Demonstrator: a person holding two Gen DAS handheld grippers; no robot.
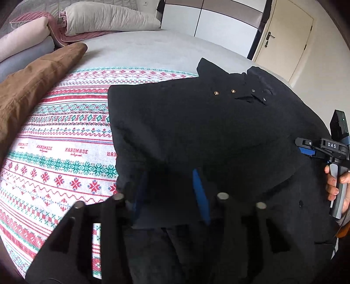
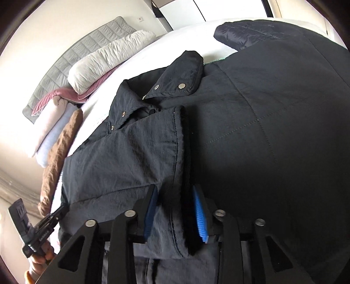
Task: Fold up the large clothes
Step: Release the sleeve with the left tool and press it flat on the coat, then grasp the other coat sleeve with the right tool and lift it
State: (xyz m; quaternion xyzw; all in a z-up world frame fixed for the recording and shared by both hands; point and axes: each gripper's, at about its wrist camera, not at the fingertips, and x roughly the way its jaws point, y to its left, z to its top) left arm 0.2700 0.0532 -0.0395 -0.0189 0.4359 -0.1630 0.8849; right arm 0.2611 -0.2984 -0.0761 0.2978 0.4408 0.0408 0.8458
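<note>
A large black jacket (image 1: 207,131) with metal snap buttons lies spread on the bed; it also fills the right wrist view (image 2: 251,131). My left gripper (image 1: 168,192) has its blue pads around a fold of the jacket's fabric near its left edge. My right gripper (image 2: 175,209) has its blue pads around the jacket's front edge seam, with fabric between them. The right gripper also shows at the right edge of the left wrist view (image 1: 306,146). The left gripper shows at the lower left of the right wrist view (image 2: 56,215).
The bed carries a red, green and white patterned cloth (image 1: 54,153). A brown garment (image 1: 32,87) lies at the left. Pillows and folded blankets (image 1: 98,19) are stacked at the headboard. A door (image 1: 284,39) and wardrobe stand beyond the bed.
</note>
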